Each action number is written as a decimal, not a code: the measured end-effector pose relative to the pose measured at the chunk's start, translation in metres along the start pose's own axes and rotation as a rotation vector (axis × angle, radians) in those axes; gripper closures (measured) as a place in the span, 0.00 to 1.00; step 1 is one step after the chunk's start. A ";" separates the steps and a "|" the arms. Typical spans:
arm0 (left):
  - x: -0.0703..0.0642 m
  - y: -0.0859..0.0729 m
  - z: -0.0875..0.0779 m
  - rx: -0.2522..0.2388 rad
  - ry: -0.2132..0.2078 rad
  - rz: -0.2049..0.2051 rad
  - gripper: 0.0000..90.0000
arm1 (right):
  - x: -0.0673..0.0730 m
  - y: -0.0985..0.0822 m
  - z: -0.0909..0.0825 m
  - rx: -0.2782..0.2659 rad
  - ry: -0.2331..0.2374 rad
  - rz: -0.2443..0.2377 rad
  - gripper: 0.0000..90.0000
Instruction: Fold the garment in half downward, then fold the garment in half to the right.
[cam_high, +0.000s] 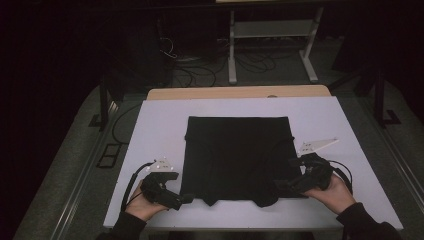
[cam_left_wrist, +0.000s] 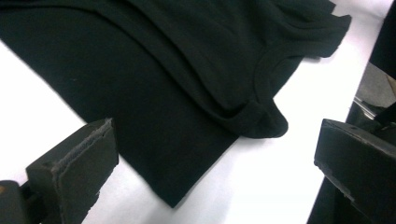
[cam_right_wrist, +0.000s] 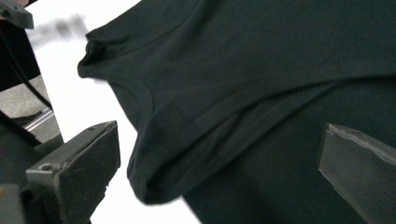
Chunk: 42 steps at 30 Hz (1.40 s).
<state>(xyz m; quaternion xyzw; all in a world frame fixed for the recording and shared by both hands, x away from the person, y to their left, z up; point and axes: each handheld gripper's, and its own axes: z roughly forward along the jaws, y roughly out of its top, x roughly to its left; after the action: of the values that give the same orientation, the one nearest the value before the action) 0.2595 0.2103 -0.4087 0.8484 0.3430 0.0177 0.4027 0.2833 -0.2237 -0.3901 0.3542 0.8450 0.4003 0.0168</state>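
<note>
Lying flat on the white worktop (cam_high: 150, 130) is a black garment (cam_high: 235, 155), folded to a rough square near the middle, its near edge showing a curved neckline and two small points hanging toward the person. Left gripper (cam_high: 186, 199) sits on the worktop just beside the garment's near-left corner, held in the left hand (cam_high: 145, 204); its jaws are spread wide with nothing between them. In the left gripper view the garment (cam_left_wrist: 154, 79) lies ahead of the gripper (cam_left_wrist: 215, 172), with white worktop (cam_left_wrist: 261, 182) between the jaws and a rounded shoulder lobe close by. Right gripper (cam_high: 281, 186) rests over the garment's near-right corner, held in the right hand (cam_high: 334, 192); a grey three-cornered plate (cam_high: 316, 145) sits just beyond it. In the right gripper view the gripper (cam_right_wrist: 219, 172) has its jaws parted wide, fabric (cam_right_wrist: 261, 93) directly in front of and under them, not pinched. Beyond the worktop: a wooden table edge (cam_high: 240, 92), dark floor with cables (cam_high: 200, 70).
</note>
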 end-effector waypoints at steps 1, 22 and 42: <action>0.001 -0.001 0.000 0.000 0.002 -0.002 0.00 | 0.000 0.003 0.001 0.003 -0.001 -0.007 0.00; 0.014 -0.011 -0.006 -0.021 0.064 -0.027 0.00 | -0.003 0.063 0.030 -0.010 -0.013 -0.074 0.00; 0.017 -0.017 -0.003 -0.020 0.077 -0.023 0.00 | -0.020 0.097 0.048 -0.019 -0.027 -0.092 0.00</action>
<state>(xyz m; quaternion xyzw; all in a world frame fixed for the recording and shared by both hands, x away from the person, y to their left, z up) 0.2620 0.2298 -0.4229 0.8389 0.3681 0.0492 0.3979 0.3700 -0.1627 -0.3606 0.3201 0.8562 0.4023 0.0503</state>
